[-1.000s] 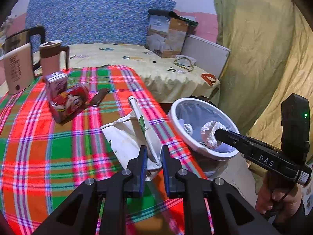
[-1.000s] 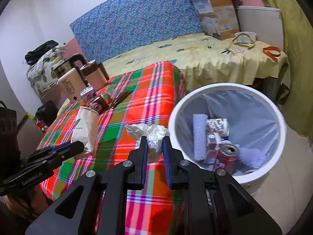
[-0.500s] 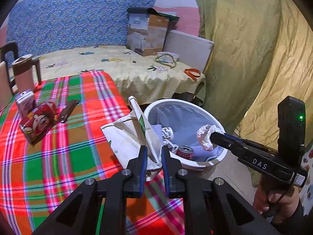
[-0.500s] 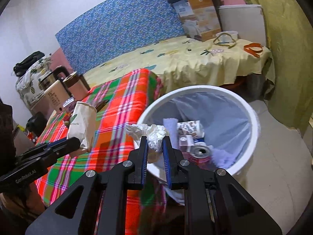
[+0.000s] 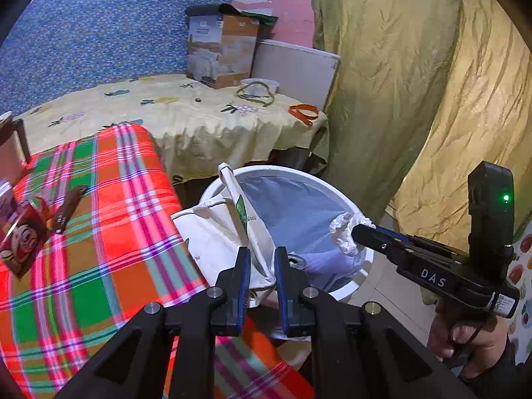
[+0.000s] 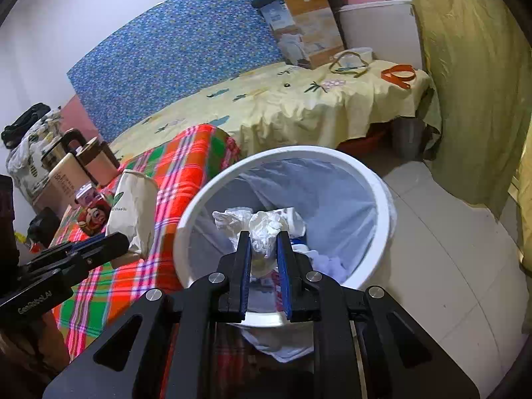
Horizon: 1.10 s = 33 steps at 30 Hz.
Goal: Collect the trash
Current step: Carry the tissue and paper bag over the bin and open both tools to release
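My left gripper [image 5: 261, 259] is shut on a cream paper bag [image 5: 219, 232] and holds it over the near rim of the white trash bin [image 5: 296, 171]. My right gripper [image 6: 262, 246] is shut on a crumpled white tissue [image 6: 264, 224] and holds it above the bin's opening [image 6: 372, 179]. The right gripper with the tissue [image 5: 344, 232] also shows in the left wrist view over the bin's right side. The bag [image 6: 134, 209] and the left gripper [image 6: 109, 244] show at the left of the right wrist view. The bin has a blue liner and holds a can and other trash.
A plaid-covered table [image 5: 99, 232] lies left of the bin, with a red cartoon box [image 5: 20, 236] and a dark wrapper [image 5: 68, 209] on it. Kettles [image 6: 66, 163] stand at its far end. A yellow-covered bed [image 5: 183, 116] and a curtain [image 5: 415, 99] lie beyond.
Both grippers have moved right, off the table toward the bin. The tissue is now over the bin's opening, and the bag hangs at its near rim.
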Available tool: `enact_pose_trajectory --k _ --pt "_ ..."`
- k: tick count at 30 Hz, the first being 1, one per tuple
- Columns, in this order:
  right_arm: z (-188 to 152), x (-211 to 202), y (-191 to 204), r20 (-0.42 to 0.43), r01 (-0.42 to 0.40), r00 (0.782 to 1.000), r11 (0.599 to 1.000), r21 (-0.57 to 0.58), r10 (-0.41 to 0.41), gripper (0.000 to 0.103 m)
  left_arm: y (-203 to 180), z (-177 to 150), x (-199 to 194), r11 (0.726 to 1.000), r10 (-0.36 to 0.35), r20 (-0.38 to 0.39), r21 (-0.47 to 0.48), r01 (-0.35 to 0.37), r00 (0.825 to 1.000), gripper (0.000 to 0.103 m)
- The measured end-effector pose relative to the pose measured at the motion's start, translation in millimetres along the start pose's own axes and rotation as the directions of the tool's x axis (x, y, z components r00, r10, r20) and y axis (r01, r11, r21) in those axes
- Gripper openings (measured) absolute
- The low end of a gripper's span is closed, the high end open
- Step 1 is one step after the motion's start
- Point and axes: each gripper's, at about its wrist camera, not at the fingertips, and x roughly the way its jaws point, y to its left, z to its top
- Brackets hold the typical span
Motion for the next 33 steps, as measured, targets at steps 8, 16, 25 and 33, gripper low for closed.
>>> enact_pose_trajectory --k 8,16,25,33 --pt "1.2 7.8 -9.9 -0.019 0.023 1.000 1.000 0.010 -0.023 0.018 -7.4 8.3 30.3 0.999 -0.031 -0.036 0.022 0.032 0.999 0.015" --pt "3.5 13.7 -19.2 -0.035 0.034 0.999 0.999 0.018 -0.034 0.020 -8.0 14.9 50.9 0.998 -0.053 -0.056 0.025 0.054 0.997 0.015" --pt "4.4 13.9 -21.9 -0.039 0.062 0.997 0.998 0.009 -0.061 0.032 -5.3 16.7 48.7 0.998 -0.064 -0.029 0.014 0.065 0.998 0.027" --pt "6.5 3.1 -14.4 -0.018 0.053 0.998 0.999 -0.010 -0.053 0.036 2.3 13.4 24.9 1.000 -0.019 0.004 -0.010 0.019 1.000 0.027"
